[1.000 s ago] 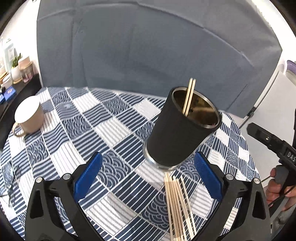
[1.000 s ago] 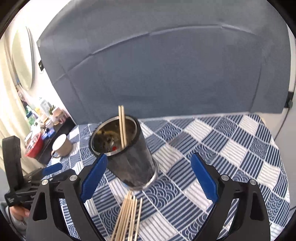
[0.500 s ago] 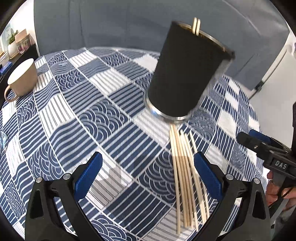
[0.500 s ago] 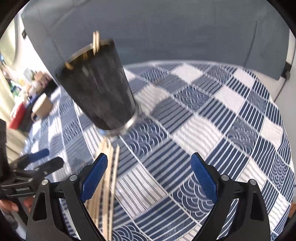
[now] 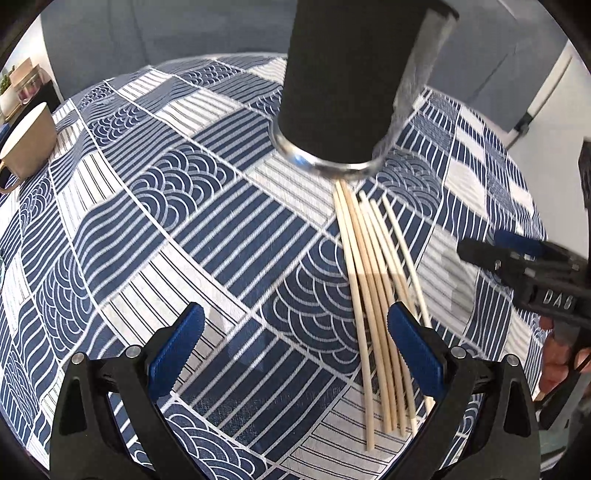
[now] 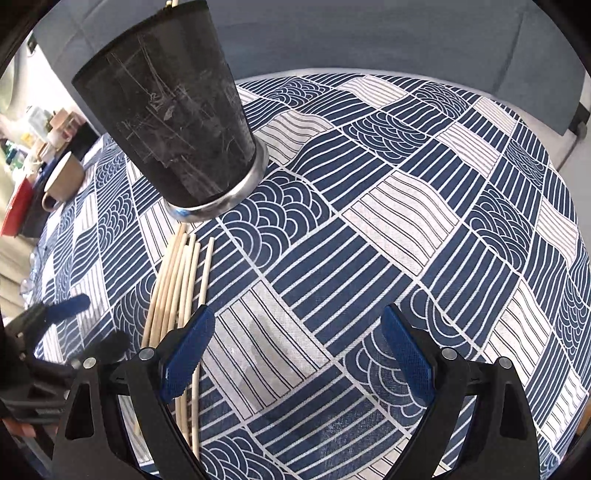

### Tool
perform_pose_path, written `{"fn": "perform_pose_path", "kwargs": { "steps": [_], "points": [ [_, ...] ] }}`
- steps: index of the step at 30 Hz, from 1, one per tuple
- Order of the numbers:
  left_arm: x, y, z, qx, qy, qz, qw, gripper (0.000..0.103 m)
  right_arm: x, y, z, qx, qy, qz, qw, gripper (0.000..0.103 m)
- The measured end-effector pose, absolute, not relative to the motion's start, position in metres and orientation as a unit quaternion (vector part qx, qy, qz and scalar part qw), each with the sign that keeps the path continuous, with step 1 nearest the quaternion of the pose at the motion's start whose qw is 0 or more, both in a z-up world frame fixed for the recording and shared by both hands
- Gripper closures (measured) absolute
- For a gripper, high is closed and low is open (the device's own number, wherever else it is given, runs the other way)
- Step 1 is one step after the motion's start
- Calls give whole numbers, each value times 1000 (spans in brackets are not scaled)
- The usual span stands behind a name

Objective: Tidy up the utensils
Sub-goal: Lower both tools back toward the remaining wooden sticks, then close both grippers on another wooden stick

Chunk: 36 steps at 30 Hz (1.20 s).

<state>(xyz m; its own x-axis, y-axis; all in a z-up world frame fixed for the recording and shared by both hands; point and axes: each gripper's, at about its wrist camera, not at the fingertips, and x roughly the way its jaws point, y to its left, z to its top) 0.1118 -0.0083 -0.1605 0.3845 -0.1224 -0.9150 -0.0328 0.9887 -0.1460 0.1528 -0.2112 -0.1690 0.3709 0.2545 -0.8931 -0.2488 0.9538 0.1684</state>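
Observation:
A black metal cup [image 5: 351, 81] stands upright on the blue-and-white patterned tablecloth [image 5: 166, 229]; it also shows in the right wrist view [image 6: 173, 122], with chopstick tips poking out of its top. Several loose wooden chopsticks [image 5: 373, 295] lie in a bundle on the cloth in front of the cup, also seen in the right wrist view [image 6: 177, 288]. My left gripper [image 5: 295, 347] is open and empty low over the cloth, its right finger just above the bundle. My right gripper [image 6: 295, 347] is open and empty, its left finger over the chopsticks' near ends.
A beige mug [image 5: 22, 147] stands at the table's far left, also in the right wrist view [image 6: 61, 181]. A shelf with jars and boxes [image 6: 33, 136] lies beyond it. A grey-blue backdrop [image 6: 369, 33] stands behind the table.
Both grippers have dropped lower and closer to the cloth and the loose chopsticks; the cup now looms near the top of both views. Both stay open.

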Motion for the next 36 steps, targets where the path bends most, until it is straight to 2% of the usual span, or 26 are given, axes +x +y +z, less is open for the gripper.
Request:
{"fn": "perform_pose_path", "kwargs": {
  "steps": [8,36],
  "points": [
    [110,-23,-172,-7,565,-31,824,5,157,-194,-176,-6,551,158,819,16],
    [100,7,-173,2,568,-2,823,6,158,-160,-189,-77,565,137,810,14]
  ]
}}
